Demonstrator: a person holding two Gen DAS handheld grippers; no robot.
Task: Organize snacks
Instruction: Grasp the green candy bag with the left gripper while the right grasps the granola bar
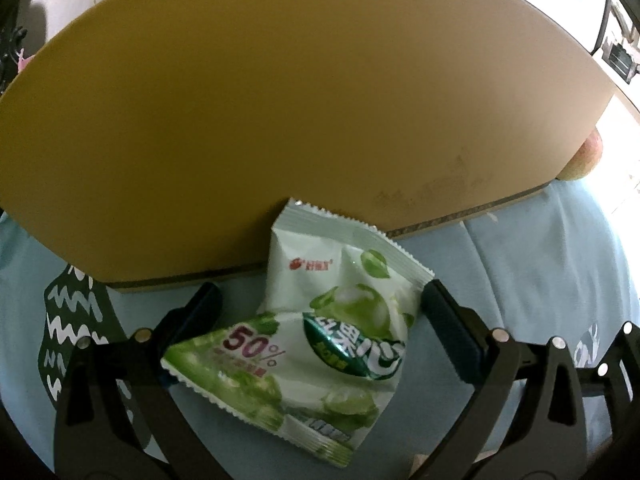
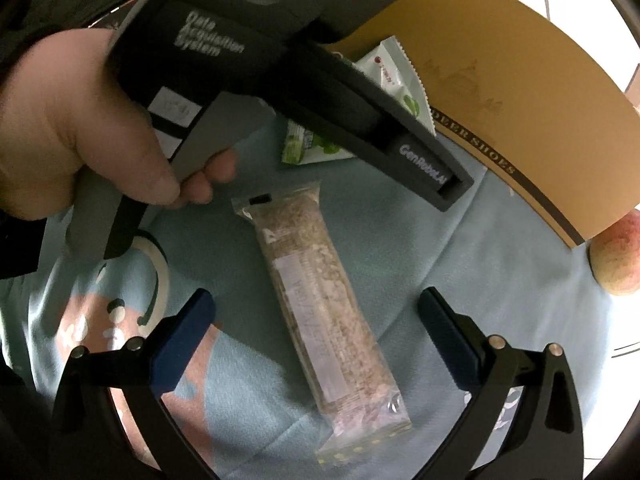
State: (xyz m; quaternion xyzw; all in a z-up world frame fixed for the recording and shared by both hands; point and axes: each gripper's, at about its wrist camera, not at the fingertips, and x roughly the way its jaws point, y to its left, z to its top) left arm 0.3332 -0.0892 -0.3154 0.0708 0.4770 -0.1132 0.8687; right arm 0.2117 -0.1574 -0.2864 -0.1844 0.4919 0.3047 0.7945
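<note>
A green and white candy bag (image 1: 320, 332) lies on the light blue cloth with its top edge against a tan cardboard box (image 1: 280, 120). My left gripper (image 1: 324, 308) is open and straddles the bag; the right finger (image 1: 448, 320) touches the bag's corner. In the right wrist view a grain bar in a clear wrapper (image 2: 320, 308) lies on the cloth between the wide-open fingers of my right gripper (image 2: 316, 320), which touch nothing. Beyond the bar, a hand (image 2: 80, 120) holds the left tool's grey housing (image 2: 280, 60), which hides much of the candy bag (image 2: 400, 80).
The box wall (image 2: 500, 100), printed with "DEER SHOES", closes off the far side. A reddish-yellow fruit (image 2: 616, 256) sits by the box's right corner, also visible as the fruit (image 1: 584, 160) in the left wrist view. The cloth (image 1: 540, 260) carries dark and pink printed patterns.
</note>
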